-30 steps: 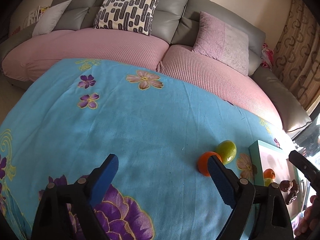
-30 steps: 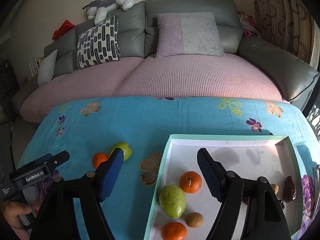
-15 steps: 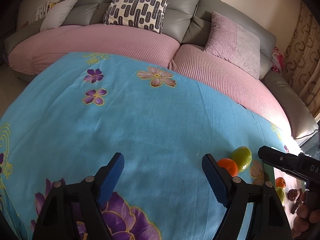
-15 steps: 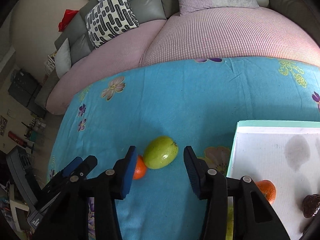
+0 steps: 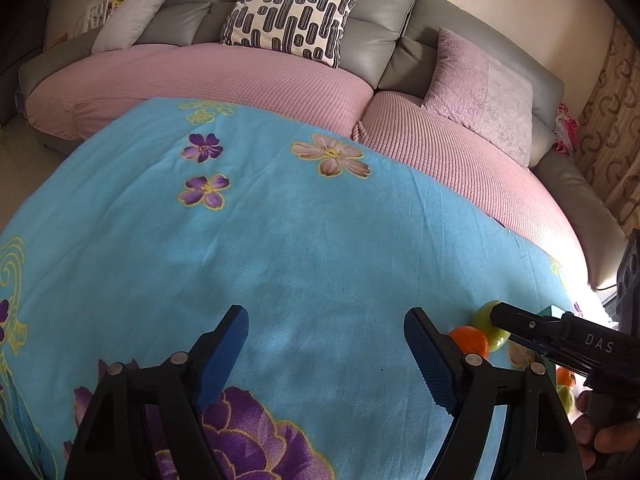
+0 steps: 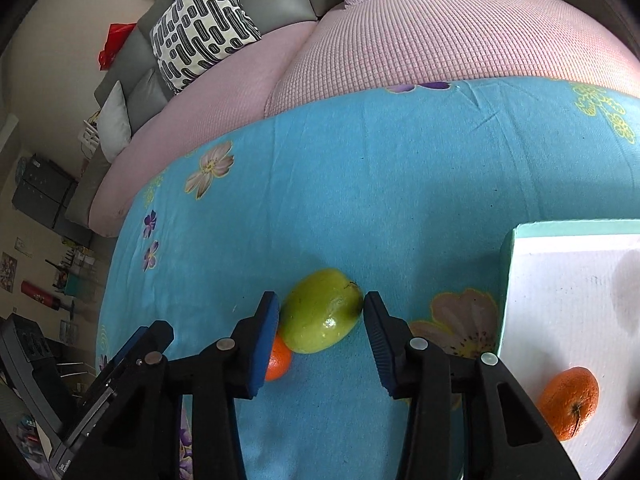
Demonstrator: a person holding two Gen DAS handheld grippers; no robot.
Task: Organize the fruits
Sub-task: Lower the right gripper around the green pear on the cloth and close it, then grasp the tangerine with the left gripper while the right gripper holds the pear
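A living room with a grey sofa (image 5: 384,40) and pink seat covers lies behind a desk under a blue flowered cloth (image 6: 400,184). The right gripper (image 6: 322,320) has its fingers (image 6: 270,320) spread either side of the green fruit (image 6: 320,316), the pads close to its skin or just touching; it looks about to be gripped, not yet lifted. Tucked against that fruit, partly behind the left-hand pad, sits a small orange (image 6: 278,362). Further right is the white tray (image 6: 560,280) with a green rim, already holding another orange (image 6: 570,402). The left gripper (image 5: 326,354) hangs wide open over bare cloth, holding nothing. Judging from this, sorting is partly done: some fruit is in the tray, and two pieces on the cloth are left to move.
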